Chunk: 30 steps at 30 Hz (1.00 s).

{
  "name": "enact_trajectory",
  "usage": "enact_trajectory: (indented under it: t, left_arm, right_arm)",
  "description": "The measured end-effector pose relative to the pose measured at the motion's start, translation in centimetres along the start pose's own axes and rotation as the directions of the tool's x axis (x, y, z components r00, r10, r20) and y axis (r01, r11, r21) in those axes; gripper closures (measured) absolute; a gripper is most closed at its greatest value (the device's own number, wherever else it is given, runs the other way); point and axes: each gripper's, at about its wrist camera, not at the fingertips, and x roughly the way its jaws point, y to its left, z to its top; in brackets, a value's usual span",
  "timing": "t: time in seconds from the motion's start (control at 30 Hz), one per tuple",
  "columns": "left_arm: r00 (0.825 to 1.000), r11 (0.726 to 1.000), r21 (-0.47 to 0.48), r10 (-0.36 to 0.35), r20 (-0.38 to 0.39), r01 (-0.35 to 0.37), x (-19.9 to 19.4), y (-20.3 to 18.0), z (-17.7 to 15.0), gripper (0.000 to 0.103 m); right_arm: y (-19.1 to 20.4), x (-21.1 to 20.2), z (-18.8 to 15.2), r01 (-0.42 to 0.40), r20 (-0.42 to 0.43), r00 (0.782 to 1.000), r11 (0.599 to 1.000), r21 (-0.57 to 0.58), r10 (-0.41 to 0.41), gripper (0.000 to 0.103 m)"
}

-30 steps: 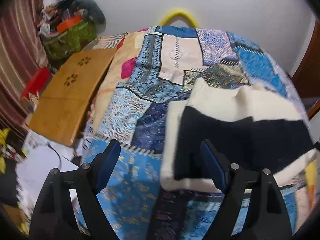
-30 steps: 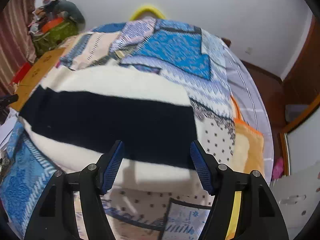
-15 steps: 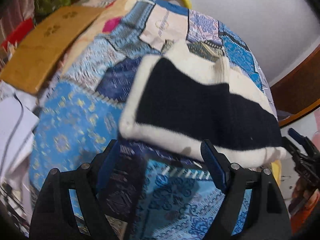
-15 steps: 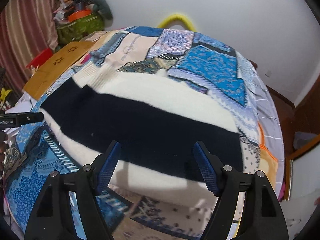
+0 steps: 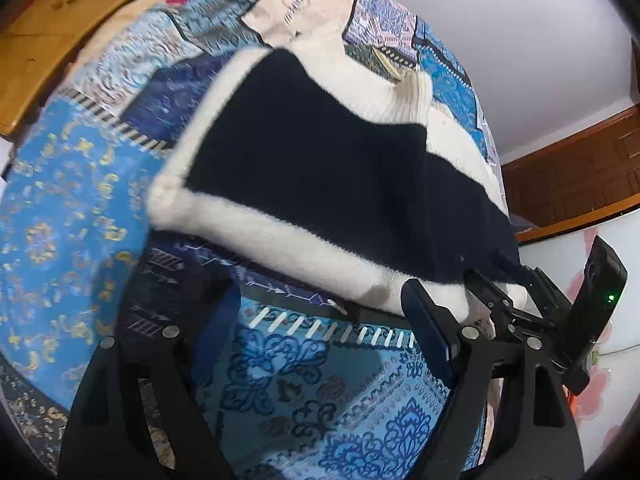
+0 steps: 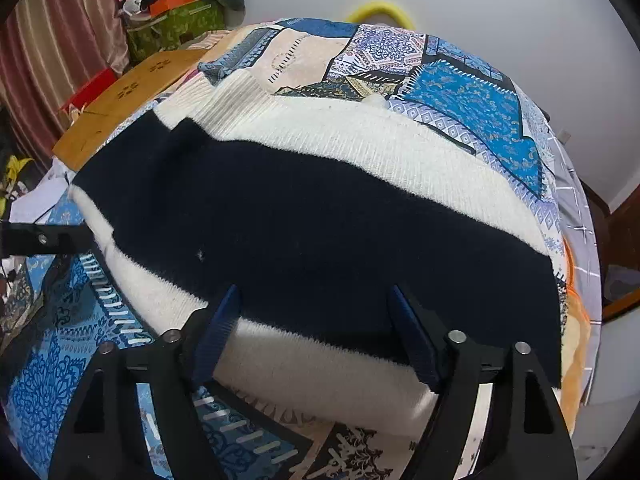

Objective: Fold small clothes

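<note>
A folded cream and navy knit sweater (image 5: pixel 320 168) lies on the patchwork bedspread (image 5: pixel 72 184); it also fills the right wrist view (image 6: pixel 312 220). My left gripper (image 5: pixel 320 320) is open and empty, just short of the sweater's near cream edge. My right gripper (image 6: pixel 316 320) is open, its blue fingertips over the near navy and cream edge; I cannot tell whether they touch it. The right gripper's body shows in the left wrist view (image 5: pixel 520 304) at the sweater's right end.
A wooden board (image 6: pixel 132 100) lies left of the bed, with a green box and clutter (image 6: pixel 172 20) behind it by a curtain. A yellow hoop (image 6: pixel 378 10) stands at the bed's far end by the white wall. The bedspread's right edge (image 6: pixel 576 216) drops to the floor.
Both grippers have pulled back and tilted down toward the sweater's near edge. The left view has swung right, so the right gripper now shows in it. Both grippers stay open.
</note>
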Motion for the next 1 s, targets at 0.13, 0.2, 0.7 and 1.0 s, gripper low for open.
enact_trajectory:
  t: [0.13,0.2,0.7,1.0]
  left_arm:
    - [1.000,1.000,0.019,-0.004,0.002,0.004,0.7,-0.7,0.6,0.021]
    - [1.000,1.000,0.018,-0.022,0.001,0.022,1.1,-1.0,1.0,0.021]
    - [0.996,0.999,-0.026,0.048,0.076,-0.047,2.9,-1.1,4.9,0.048]
    - [0.987,0.998,-0.027,0.067,0.149,-0.064,1.7,-1.0,6.3,0.079]
  right_arm:
    - [-0.4,0.0,-0.3,-0.011,0.012,1.000,1.000,0.010,0.011,0.023]
    - [-0.5,0.2,-0.3,-0.017,0.018,1.000,1.000,0.015,0.017,0.022]
    - [-1.3,0.2,-0.2,-0.032,0.034,0.999,0.999,0.016,0.031,0.021]
    - [-1.9,-0.8,-0.3,0.000,0.039,0.999,1.000,0.013,0.000,0.021]
